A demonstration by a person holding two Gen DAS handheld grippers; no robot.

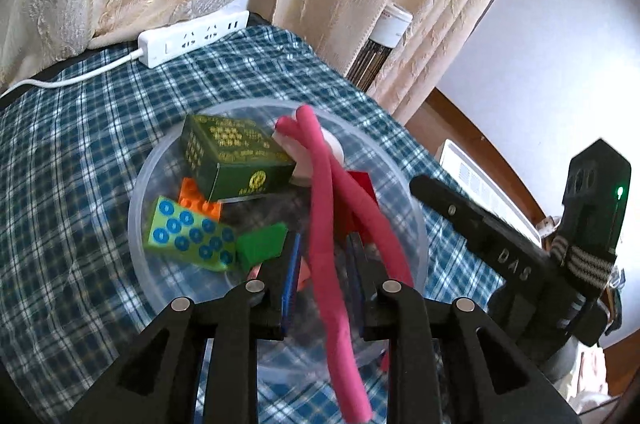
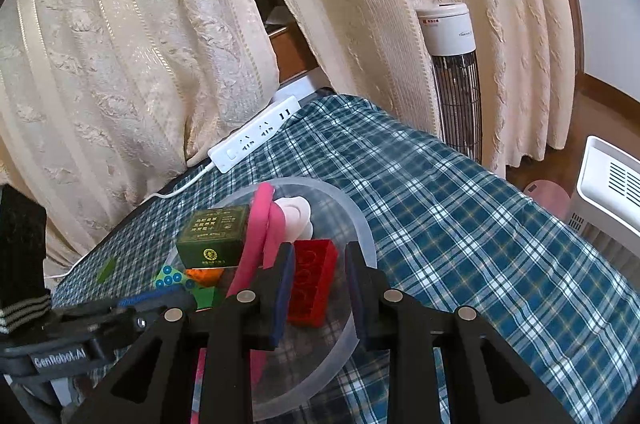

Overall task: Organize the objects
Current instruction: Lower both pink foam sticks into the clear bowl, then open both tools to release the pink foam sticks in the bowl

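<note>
A clear plastic bowl [image 1: 135, 207] [image 2: 363, 226] stands on the checked cloth. It holds a dark green box [image 1: 232, 155] [image 2: 212, 236], an orange brick [image 1: 198, 201], a green brick with blue dots [image 1: 188, 234], a plain green brick [image 1: 262, 244], a red brick [image 2: 314, 280] and a white round piece [image 2: 296, 214]. A folded pink foam rod [image 1: 324, 224] [image 2: 260, 224] leans out of the bowl toward me. My left gripper [image 1: 323, 278] [image 2: 160, 300] is open, with the rod running loose between its blue pads. My right gripper [image 2: 318, 284] [image 1: 424, 187] hangs open over the bowl's near rim, the red brick lying beyond its fingertips.
A white power strip [image 1: 192, 37] [image 2: 256, 135] with its cable lies at the cloth's far edge under cream curtains [image 2: 140, 43]. A tower fan [image 2: 456, 71] and a white appliance [image 2: 608, 183] stand on the floor past the table's right edge. A small green piece [image 2: 106, 270] lies on the cloth.
</note>
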